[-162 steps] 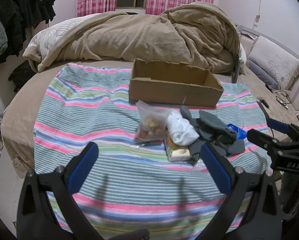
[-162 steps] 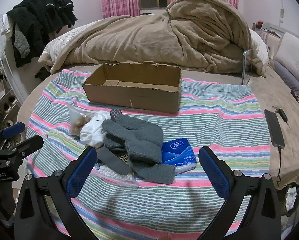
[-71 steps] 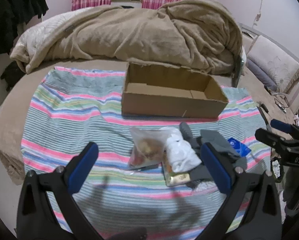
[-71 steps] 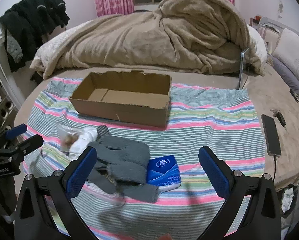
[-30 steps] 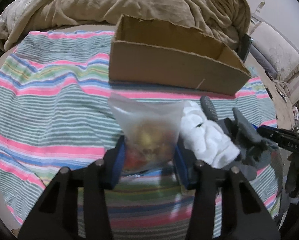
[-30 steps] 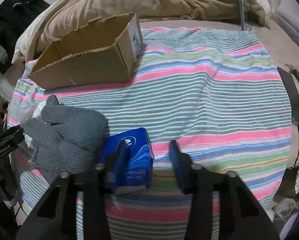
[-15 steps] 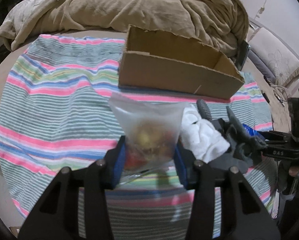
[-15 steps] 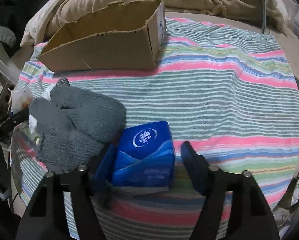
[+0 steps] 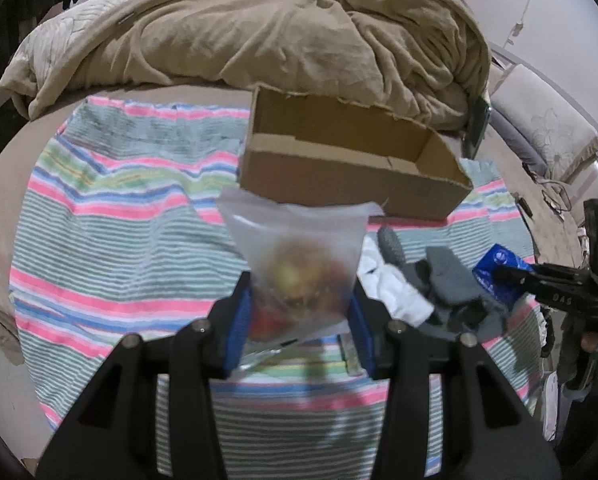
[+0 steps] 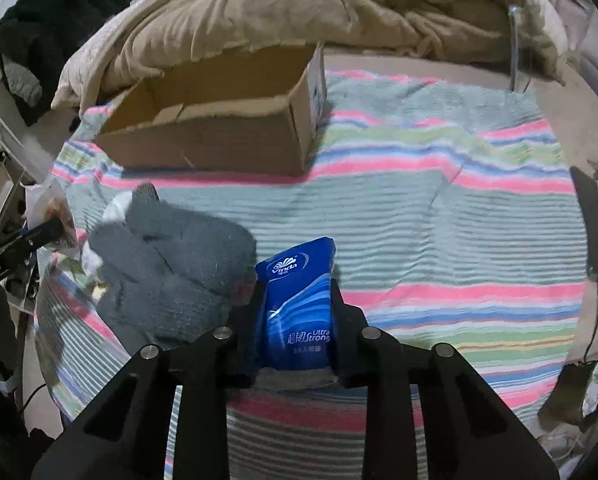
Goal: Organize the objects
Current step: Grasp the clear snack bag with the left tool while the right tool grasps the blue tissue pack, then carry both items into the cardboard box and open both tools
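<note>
I am holding the tissue pack in the right claw and the snack bag in the left claw, both clamped tight; the cardboard box is lying ahead, upper left of the right view, long side facing me.

The cardboard box sits on the striped towel, with the heaped blanket behind it. Nearer, the snack bag is between the left gripper's fingers; right of it lie a white cloth, perhaps a sock, then gloves, then the tissue pack in the right gripper. A phone lies far right, off the towel.
</note>
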`<move>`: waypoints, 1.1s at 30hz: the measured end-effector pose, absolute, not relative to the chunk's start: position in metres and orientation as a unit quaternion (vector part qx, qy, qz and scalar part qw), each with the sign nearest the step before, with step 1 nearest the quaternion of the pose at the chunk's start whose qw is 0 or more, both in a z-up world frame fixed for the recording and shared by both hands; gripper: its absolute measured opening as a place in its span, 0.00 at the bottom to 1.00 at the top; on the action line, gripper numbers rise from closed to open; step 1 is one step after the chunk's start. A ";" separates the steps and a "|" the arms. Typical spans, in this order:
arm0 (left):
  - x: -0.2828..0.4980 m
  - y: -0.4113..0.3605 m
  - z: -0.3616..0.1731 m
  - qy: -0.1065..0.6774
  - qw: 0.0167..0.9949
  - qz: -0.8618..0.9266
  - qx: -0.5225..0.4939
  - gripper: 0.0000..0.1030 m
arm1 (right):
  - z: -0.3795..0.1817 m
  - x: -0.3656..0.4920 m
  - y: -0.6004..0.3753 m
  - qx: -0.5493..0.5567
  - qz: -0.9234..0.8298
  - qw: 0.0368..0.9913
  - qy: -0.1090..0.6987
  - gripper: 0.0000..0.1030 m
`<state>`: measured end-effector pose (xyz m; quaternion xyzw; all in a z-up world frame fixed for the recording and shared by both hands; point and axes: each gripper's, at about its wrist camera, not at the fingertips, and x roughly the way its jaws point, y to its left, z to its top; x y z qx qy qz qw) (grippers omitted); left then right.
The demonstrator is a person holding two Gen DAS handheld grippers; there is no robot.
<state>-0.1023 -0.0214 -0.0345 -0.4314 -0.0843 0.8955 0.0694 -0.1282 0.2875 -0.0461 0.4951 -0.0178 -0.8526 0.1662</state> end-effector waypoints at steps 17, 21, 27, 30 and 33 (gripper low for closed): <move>-0.144 -0.005 0.012 -0.073 0.097 0.913 -0.389 0.44 | 0.042 -0.173 0.256 0.397 -0.893 0.212 -0.001 0.28; -0.161 0.001 0.014 -0.072 0.106 0.913 -0.387 0.44 | 0.042 -0.192 0.247 0.393 -0.893 0.220 0.002 0.28; -0.190 0.019 0.009 -0.065 0.126 0.909 -0.391 0.44 | 0.033 -0.218 0.240 0.398 -0.890 0.223 0.005 0.28; -0.208 0.027 0.004 -0.070 0.137 0.904 -0.399 0.44 | 0.027 -0.228 0.234 0.401 -0.888 0.225 0.006 0.28; -0.222 0.034 -0.002 -0.068 0.141 0.902 -0.401 0.44 | 0.020 -0.238 0.230 0.405 -0.885 0.229 0.005 0.28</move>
